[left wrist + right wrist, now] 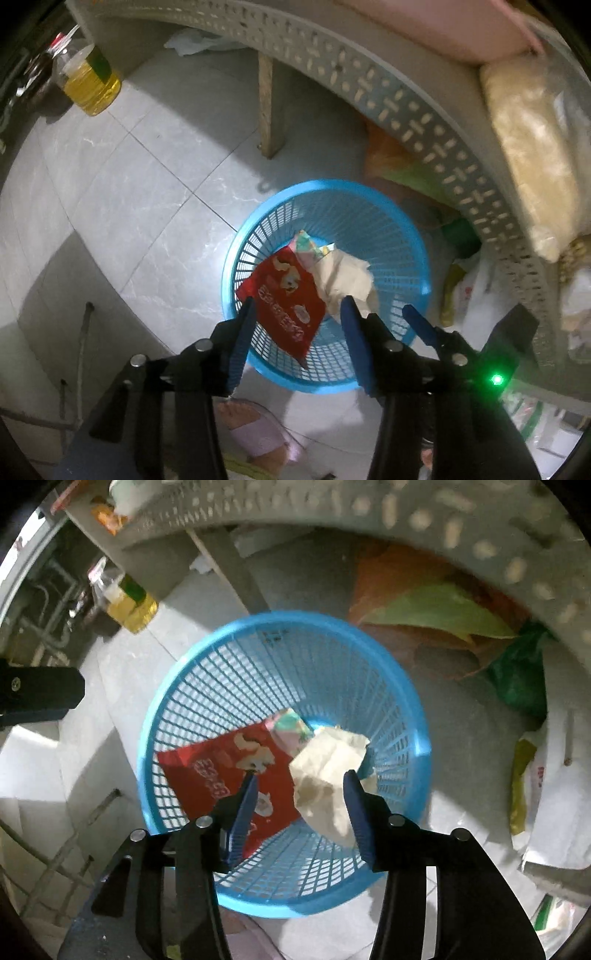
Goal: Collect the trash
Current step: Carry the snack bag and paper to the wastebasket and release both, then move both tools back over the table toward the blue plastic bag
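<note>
Trash sits inside the blue basket (284,635) on the tiled floor (122,177): red snack wrapper (214,768), crumpled cream paper (325,764), small pastel wrapper (291,727) between them at the far side. Left hand-held gripper (299,306) points down over the basket, jaws spread, nothing between the blue fingers (243,332); the red snack wrapper lies below the gap in the basket. Right hand-held gripper (301,782) also over the basket, jaws spread, not pinching anything; the cream paper shows just inside its right finger, in the basket, contact cannot be told. In the left wrist view the right hand-held gripper's blue tip and black body with a green light (496,379) appear just right of the left one. Basket landmark: oil bottle (92,85) with yellow liquid well apart, up-left of it on the floor. Perforated grey shelf edge (406,122) arcs above and right of the basket, a wooden leg (269,110) behind it. Orange and green bags (436,609) lie behind-right of the basket under the shelf. White sacks (554,794) right of the basket. Foot in a pink slipper (255,432) near the basket's near side.
</note>
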Tool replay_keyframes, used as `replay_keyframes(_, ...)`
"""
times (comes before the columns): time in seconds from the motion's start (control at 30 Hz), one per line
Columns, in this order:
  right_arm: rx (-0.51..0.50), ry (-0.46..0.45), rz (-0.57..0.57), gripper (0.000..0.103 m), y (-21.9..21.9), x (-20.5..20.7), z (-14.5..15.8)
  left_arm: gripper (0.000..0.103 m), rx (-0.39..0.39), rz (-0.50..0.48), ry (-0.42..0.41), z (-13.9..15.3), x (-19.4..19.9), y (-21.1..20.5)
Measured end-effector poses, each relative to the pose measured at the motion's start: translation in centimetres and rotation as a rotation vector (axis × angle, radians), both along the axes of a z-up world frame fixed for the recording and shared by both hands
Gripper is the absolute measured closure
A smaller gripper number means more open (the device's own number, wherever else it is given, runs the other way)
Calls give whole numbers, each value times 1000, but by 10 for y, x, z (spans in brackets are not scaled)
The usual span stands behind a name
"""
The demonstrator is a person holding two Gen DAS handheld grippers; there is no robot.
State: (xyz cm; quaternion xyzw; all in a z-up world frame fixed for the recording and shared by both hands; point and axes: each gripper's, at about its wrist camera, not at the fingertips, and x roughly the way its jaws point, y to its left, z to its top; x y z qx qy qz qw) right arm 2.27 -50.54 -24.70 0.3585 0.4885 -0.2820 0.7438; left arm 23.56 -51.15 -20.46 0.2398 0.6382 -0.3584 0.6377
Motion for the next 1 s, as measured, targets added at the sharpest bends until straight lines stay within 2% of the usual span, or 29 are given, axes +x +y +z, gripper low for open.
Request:
replay_keyframes(0.13, -26, -47, -8, 57, 8, -17, 25, 54, -58, 31, 18, 34, 1, 15)
replay_keyframes(0.23, -39, -90, -16, 57, 21, -35, 49, 52, -127, 45, 22, 70, -6, 34)
replay_keyframes(0.37, -55, -144, -4, 55, 46, -60, 85, 47, -233, 11, 10, 128, -25, 75)
replay_keyframes(0.5, -83, -184, 53, 45, 81, -75, 126, 37, -367, 4, -23, 190, -46, 137)
replay_keyframes(0.6, -149, -235, 109, 36, 108, -82, 169, 32, -471, 20, -35, 226, -61, 188)
replay_keyframes(0.7, -217, -289, 158, 27, 130, -83, 211, 27, -543, 52, -75, 254, -77, 238)
replay_keyframes(0.87, -335, -342, 255, 13, 165, -73, 268, 18, -581, 44, -177, 278, -111, 308)
replay_keyframes(0.93, -376, -348, 289, 8, 178, -67, 282, 16, -580, 42, -187, 278, -123, 335)
replay_keyframes(1.0, -413, -336, 335, 8, 196, -55, 293, 13, -595, 57, -178, 277, -132, 359)
